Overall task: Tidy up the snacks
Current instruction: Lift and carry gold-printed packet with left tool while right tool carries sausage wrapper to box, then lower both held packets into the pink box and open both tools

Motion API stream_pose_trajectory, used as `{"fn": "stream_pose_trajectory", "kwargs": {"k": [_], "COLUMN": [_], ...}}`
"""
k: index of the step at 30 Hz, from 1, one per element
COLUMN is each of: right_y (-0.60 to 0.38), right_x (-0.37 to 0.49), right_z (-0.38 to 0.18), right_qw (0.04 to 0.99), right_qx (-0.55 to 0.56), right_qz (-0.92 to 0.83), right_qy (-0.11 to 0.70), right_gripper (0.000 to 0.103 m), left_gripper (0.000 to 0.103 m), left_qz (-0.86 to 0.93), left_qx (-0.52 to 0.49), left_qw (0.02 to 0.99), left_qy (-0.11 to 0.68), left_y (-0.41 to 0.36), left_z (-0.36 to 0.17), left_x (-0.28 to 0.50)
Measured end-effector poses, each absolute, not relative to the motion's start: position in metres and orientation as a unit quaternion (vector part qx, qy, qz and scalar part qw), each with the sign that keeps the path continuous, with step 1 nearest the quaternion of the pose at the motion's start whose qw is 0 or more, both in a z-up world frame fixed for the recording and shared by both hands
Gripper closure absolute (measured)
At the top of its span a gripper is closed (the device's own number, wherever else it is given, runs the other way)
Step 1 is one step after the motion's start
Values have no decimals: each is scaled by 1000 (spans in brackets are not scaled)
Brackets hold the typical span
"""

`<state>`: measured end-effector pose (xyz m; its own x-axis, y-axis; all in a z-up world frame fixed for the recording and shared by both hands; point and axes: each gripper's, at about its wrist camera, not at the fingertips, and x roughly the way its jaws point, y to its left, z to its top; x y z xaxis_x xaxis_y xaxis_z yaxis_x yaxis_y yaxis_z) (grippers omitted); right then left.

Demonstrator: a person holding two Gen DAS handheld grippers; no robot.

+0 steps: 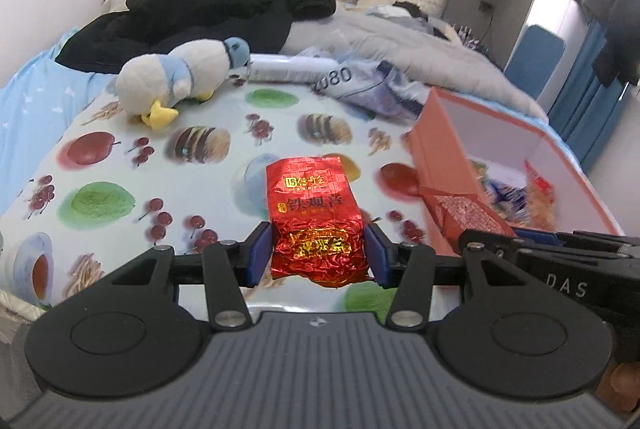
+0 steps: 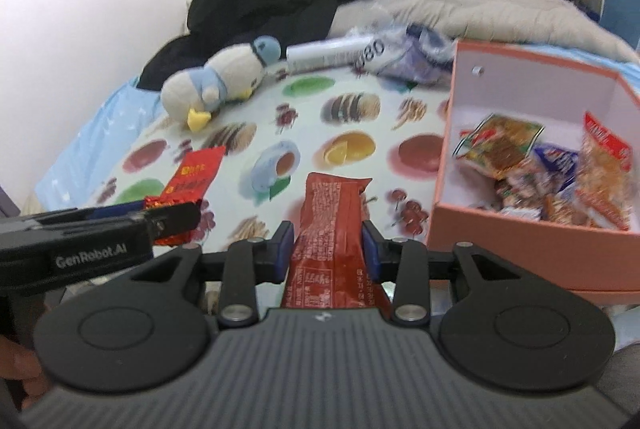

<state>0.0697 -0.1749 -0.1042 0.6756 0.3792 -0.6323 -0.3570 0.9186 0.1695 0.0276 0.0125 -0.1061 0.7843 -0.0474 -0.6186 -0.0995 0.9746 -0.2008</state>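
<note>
The left gripper (image 1: 318, 255) has its blue-padded fingers (image 1: 260, 255) closed on the lower, crinkled half of a shiny red foil tea packet (image 1: 314, 219) printed with gold Chinese characters; the large line reads 铁观音. The packet stands up out of the fingers, above the fruit-and-drinks patterned cloth (image 1: 120, 165) spread over the bed. In the right wrist view the same packet (image 2: 192, 181) shows at the left, clamped in the tip of the left gripper, whose black body carries the white lettering "GenRobot.AI".

The right gripper (image 2: 326, 253) has its fingers (image 2: 282, 253) closed on a long dark-red snack wrapper (image 2: 330, 233) covered with small white print too fine to read. The wrapper runs forward between the fingers, its far end above the cloth, just left of the salmon-pink cardboard box (image 2: 520, 241). In the left wrist view the right gripper's body bears the letters "DAS".

The box is open, white inside, and holds several mixed snack packets (image 2: 540, 169) in red, green, blue and orange; their labels are blurred.

Farther back on the cloth lies a white and pale-blue plush duck (image 1: 180, 77) with yellow feet, and beside it a white cylindrical can (image 1: 288, 69). Next to that a crumpled bluish plastic bag (image 1: 360, 85) shows the digits "080". A black jacket (image 1: 212, 9) is heaped behind them on the bed.
</note>
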Motion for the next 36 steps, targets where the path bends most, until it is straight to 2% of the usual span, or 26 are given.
{"fn": "stream_pose_trajectory", "kwargs": {"k": [14, 26, 36], "right_y": [-230, -286, -323], "right_x": [30, 46, 99], "right_z": [-52, -61, -75], "right_qw": [940, 943, 943], "right_qx": [54, 89, 96], "right_qz": [147, 82, 54], "right_qy": [303, 311, 314], "right_gripper": [64, 64, 64], "left_gripper": [47, 47, 47], "left_qz": [-67, -127, -137], "left_qx": [-118, -86, -58], "left_qw": [942, 935, 933], "left_qy": [307, 318, 328], "left_y": [-30, -86, -122], "left_z": [-56, -48, -54], "left_x": [19, 71, 132]}}
